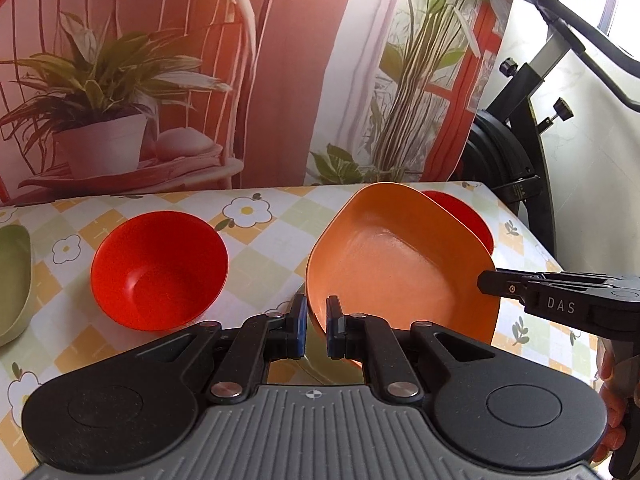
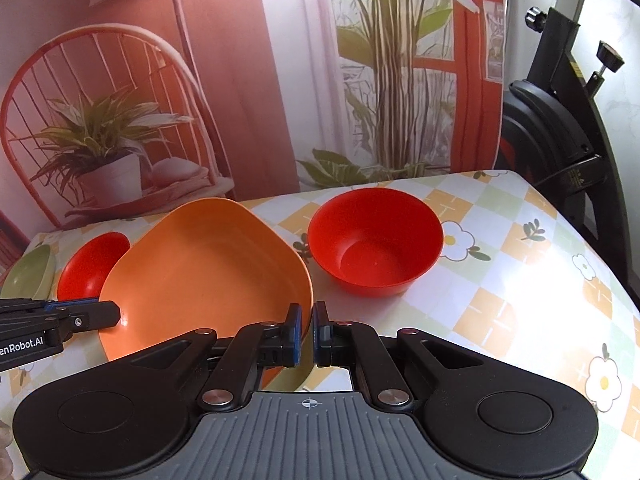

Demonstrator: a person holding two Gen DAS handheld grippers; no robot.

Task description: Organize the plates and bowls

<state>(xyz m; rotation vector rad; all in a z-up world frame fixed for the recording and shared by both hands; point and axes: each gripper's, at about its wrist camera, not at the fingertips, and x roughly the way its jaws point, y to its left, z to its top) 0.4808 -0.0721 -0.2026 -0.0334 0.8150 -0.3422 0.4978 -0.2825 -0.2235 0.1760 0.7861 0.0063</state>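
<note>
An orange deep plate (image 1: 400, 264) (image 2: 208, 268) is held tilted over the flowered tablecloth. My left gripper (image 1: 317, 322) is shut on its near-left rim, and it also appears at the left edge of the right wrist view (image 2: 114, 315). On the opposite rim my right gripper (image 2: 307, 332) is shut too, and it reaches in from the right in the left wrist view (image 1: 486, 282). One red bowl (image 1: 160, 268) (image 2: 88, 268) stands left of the plate. A second red bowl (image 2: 376, 244) (image 1: 460, 210) stands on its right, mostly hidden behind the plate in the left wrist view.
A pale green dish (image 1: 12, 280) (image 2: 28, 276) lies at the table's far left. A printed backdrop (image 1: 280, 80) stands along the back edge. An exercise bike (image 1: 520, 120) is past the table's right edge (image 2: 592, 248). A hand (image 1: 612, 400) holds the right gripper.
</note>
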